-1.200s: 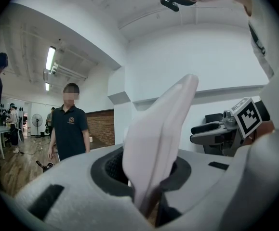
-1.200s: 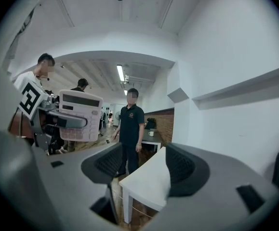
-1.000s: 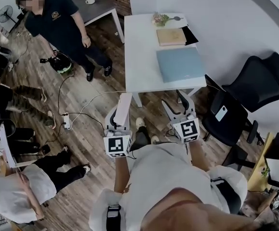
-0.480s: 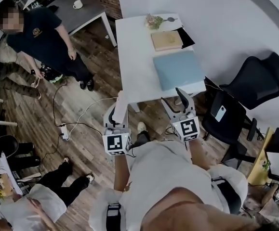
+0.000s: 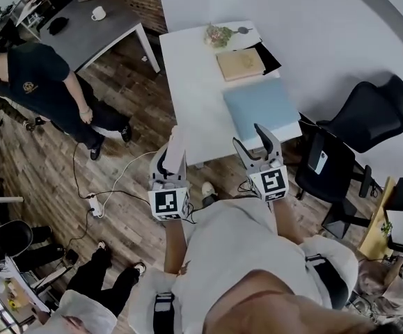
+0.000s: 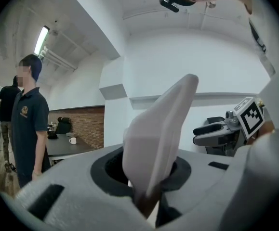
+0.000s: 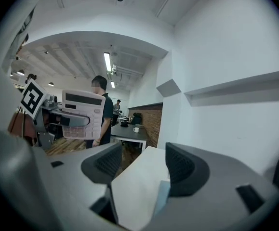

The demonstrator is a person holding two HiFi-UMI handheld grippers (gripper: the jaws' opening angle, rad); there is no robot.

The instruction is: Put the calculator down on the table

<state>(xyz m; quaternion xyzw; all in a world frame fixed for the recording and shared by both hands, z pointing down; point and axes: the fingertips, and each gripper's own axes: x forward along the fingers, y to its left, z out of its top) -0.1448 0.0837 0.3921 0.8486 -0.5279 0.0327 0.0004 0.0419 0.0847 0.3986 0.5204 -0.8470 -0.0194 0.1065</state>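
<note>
A white calculator (image 5: 176,150) stands upright between the jaws of my left gripper (image 5: 170,160), which is shut on its lower end. Seen edge-on in the left gripper view, the calculator (image 6: 161,129) rises out of the left gripper (image 6: 149,177). In the right gripper view the calculator (image 7: 83,114) shows its keys at the left. My right gripper (image 5: 251,139) stands open and holds nothing, at the near edge of the white table (image 5: 187,75). Through the right gripper (image 7: 144,165) I see the white table (image 7: 134,186) just ahead.
On the table lie a blue pad (image 5: 260,106), a tan book (image 5: 239,63) and flowers (image 5: 217,35). A black office chair (image 5: 368,117) stands to the right. A person in a dark shirt (image 5: 44,82) stands left, by a grey table (image 5: 100,26). A cable and power strip (image 5: 93,204) lie on the floor.
Both grippers have moved toward the white table, which now lies closer beneath them. The calculator stays gripped in the left one. The person in the dark shirt has shifted left in view.
</note>
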